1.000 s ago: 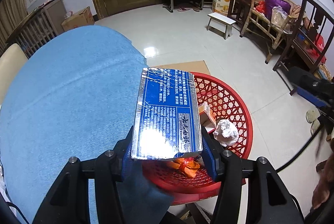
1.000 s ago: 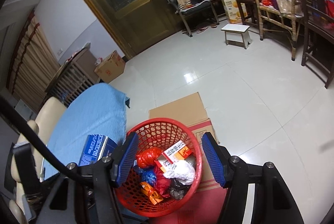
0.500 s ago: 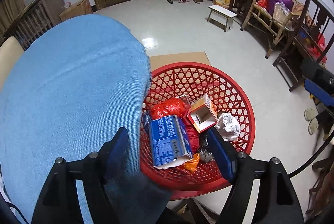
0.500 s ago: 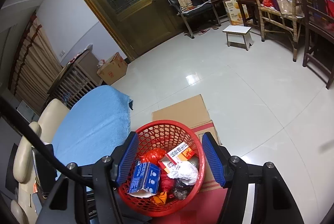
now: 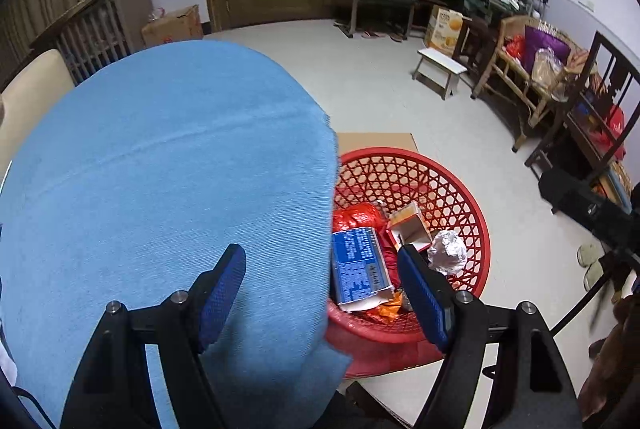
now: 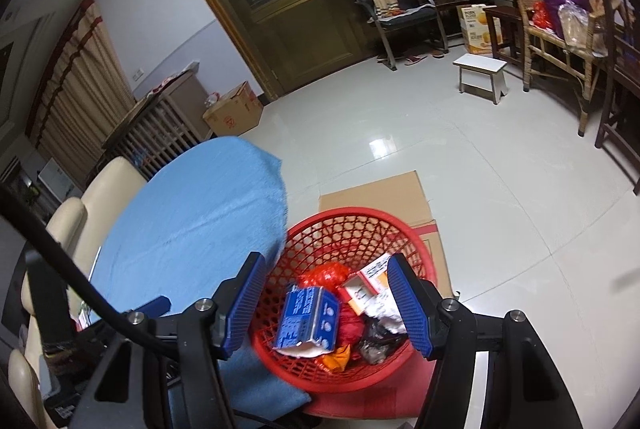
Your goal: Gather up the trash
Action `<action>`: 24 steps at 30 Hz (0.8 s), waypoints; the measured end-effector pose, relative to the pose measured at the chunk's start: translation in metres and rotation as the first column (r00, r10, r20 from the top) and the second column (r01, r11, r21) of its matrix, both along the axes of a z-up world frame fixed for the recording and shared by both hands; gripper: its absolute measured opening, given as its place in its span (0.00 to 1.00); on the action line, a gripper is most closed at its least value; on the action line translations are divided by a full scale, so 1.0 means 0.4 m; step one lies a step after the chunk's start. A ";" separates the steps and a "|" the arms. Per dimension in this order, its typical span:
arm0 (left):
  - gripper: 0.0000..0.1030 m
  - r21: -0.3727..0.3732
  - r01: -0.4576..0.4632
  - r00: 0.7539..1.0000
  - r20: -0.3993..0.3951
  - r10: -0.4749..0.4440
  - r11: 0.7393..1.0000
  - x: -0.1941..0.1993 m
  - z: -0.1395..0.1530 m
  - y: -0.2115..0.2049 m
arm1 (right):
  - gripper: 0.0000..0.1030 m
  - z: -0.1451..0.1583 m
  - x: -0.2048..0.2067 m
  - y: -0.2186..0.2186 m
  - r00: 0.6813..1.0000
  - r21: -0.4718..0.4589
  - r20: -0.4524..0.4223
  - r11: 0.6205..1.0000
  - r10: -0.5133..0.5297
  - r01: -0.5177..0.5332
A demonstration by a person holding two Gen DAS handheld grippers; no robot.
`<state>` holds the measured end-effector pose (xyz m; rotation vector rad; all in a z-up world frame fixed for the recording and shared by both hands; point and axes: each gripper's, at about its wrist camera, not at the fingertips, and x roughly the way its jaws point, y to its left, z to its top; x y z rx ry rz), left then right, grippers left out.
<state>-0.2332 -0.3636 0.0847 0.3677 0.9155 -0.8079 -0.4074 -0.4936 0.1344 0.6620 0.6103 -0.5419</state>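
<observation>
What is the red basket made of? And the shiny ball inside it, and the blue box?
The basket looks like glossy red plastic, moulded in an open lattice you can see through. The shiny ball seems to be crumpled metal foil: silvery, full of creases that catch light. The blue box is probably thin printed cardboard; its torn open end shows a pale, papery inside.

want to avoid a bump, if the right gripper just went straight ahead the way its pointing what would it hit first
Most likely the blue carton lying on top of the trash in the red basket, which sits centred between the open jaws of the right gripper. Depth is hard to judge, so it might meet the basket's inner wall beyond instead.
</observation>
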 end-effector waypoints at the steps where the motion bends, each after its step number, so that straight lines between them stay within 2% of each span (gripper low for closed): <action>1: 0.76 -0.009 -0.009 1.000 0.001 0.009 1.000 0.003 0.004 0.014 | 0.65 0.002 0.003 0.007 1.000 -0.003 -0.002 1.000 0.005 -0.005; 13: 0.76 -0.076 -0.085 0.996 0.025 0.087 0.993 0.021 0.036 0.133 | 0.65 -0.002 0.046 0.124 0.995 -0.049 -0.061 0.995 0.081 -0.084; 24: 0.76 -0.119 -0.094 0.993 0.064 0.102 0.988 0.001 0.071 0.163 | 0.68 -0.048 0.044 0.165 0.986 -0.074 -0.137 0.992 0.091 -0.102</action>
